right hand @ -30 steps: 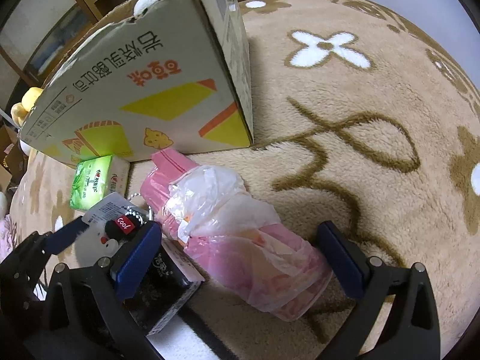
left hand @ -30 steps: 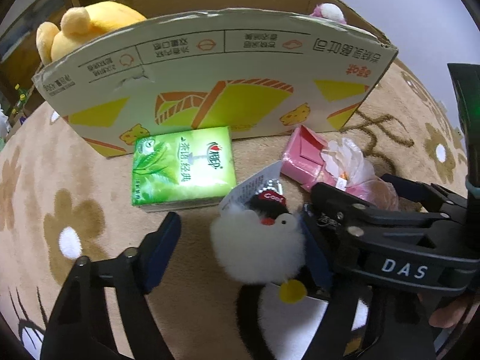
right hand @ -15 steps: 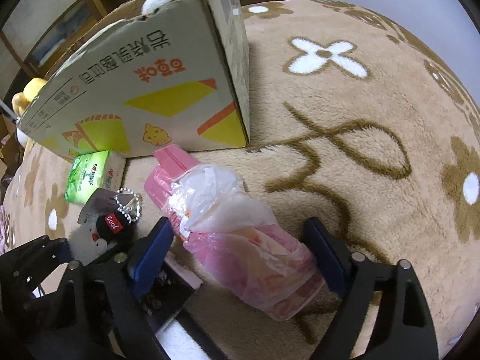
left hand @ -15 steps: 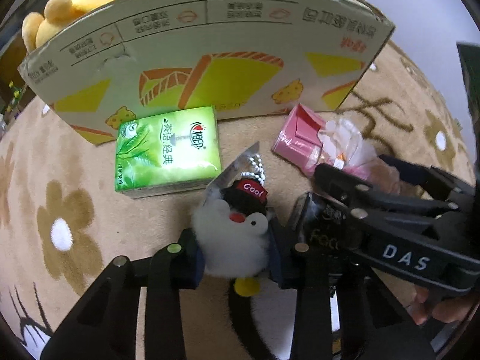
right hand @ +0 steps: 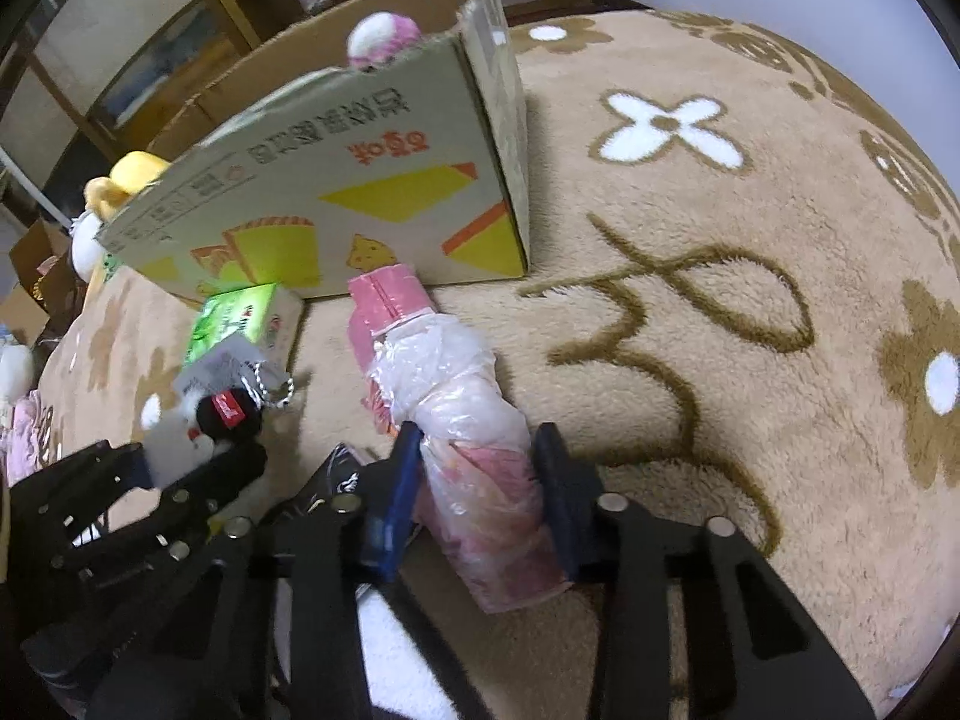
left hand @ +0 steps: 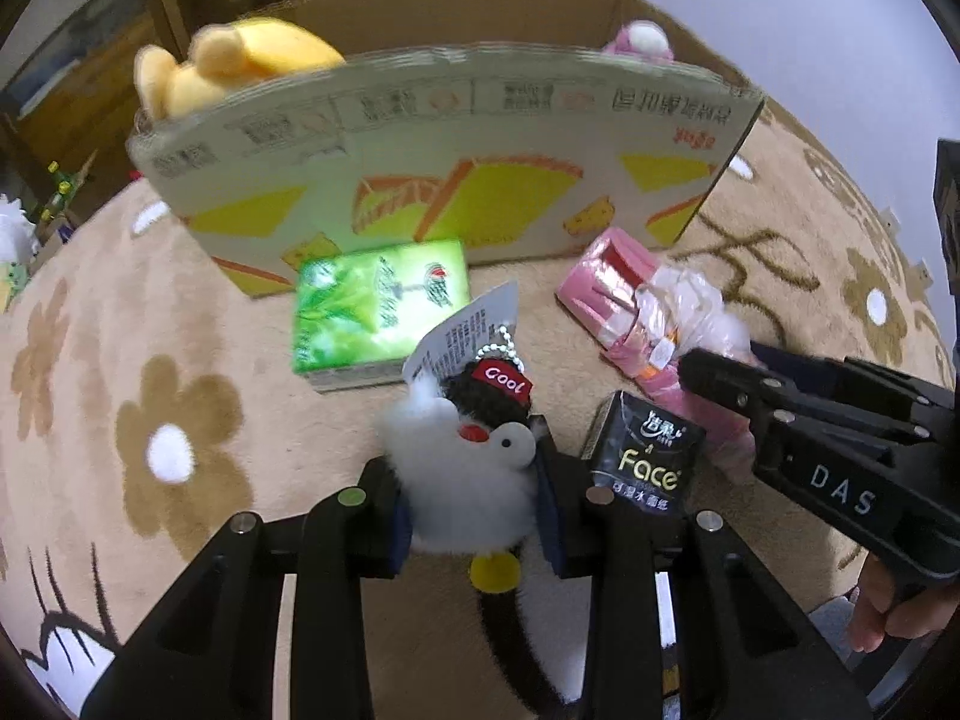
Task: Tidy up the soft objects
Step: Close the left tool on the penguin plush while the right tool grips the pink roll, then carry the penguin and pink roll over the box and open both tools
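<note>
we see the left gripper (left hand: 474, 510) clamped on a fluffy white penguin plush (left hand: 465, 480) whose black cap reads "cool", a printed paper tag (left hand: 465, 333) on its bead chain. just beside it on the carpet (right hand: 720, 300) stands a black tissue pack (left hand: 645, 459) marked "face". the right gripper (right hand: 477, 492), lettered "das", has just been closing and squeezes the pink tissue bundle (right hand: 474, 462) in clear plastic. a green tissue pack (left hand: 378, 306) lies against the cardboard box (left hand: 450, 168).

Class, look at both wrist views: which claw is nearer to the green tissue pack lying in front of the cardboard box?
Left. The left claw, shut on the penguin plush, sits just below the green tissue pack. The right claw grips the pink bag, farther off.
</note>
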A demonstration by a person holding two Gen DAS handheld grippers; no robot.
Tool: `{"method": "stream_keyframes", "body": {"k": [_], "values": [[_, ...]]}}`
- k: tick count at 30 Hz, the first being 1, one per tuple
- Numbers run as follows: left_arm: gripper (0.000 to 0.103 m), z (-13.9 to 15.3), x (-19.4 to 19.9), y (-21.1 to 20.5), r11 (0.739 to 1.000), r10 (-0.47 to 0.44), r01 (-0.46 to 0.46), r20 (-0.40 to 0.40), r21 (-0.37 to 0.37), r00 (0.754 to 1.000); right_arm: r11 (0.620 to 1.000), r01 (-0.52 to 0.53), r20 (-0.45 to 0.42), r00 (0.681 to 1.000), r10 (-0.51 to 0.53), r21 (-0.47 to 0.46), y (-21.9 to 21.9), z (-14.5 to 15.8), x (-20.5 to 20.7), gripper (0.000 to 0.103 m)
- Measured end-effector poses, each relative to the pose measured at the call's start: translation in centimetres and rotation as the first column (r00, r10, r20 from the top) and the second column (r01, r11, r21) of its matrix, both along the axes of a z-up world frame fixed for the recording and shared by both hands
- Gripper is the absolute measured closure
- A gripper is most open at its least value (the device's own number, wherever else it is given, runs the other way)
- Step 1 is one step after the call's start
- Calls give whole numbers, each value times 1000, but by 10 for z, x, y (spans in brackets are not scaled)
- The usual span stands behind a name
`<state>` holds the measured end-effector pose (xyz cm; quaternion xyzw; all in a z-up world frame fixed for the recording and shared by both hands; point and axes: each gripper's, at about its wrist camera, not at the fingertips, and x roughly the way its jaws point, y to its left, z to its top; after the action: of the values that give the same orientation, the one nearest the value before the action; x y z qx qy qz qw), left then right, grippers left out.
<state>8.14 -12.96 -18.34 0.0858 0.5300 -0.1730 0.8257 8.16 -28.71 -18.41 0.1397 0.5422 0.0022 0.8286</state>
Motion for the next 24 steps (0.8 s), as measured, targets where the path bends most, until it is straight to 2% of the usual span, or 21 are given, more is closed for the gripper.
{"method": "stream_keyframes", "body": {"k": [3, 6, 16, 20, 24], "values": [[72, 11, 1, 8, 1000, 17, -17, 36, -5, 999, 1000, -22, 22, 1000, 22, -15, 4, 9, -8, 79], [72, 22, -3, 13, 999, 38, -37, 81, -3, 996, 998, -40, 50, 998, 42, -47, 14, 24, -20, 82], [72, 56, -9, 37, 997, 76, -77, 196, -4, 978, 999, 31, 132, 991, -27, -36, -4, 60, -40, 84], [72, 73, -13, 45, 996, 84, -77, 227, -42, 970, 997, 83, 194, 978, -80, -5, -17, 79, -47, 84], [72, 94, -17, 47, 994, 100, -85, 297, -65, 950, 995, 97, 258, 961, -94, 2, -20, 99, -52, 84]]}}
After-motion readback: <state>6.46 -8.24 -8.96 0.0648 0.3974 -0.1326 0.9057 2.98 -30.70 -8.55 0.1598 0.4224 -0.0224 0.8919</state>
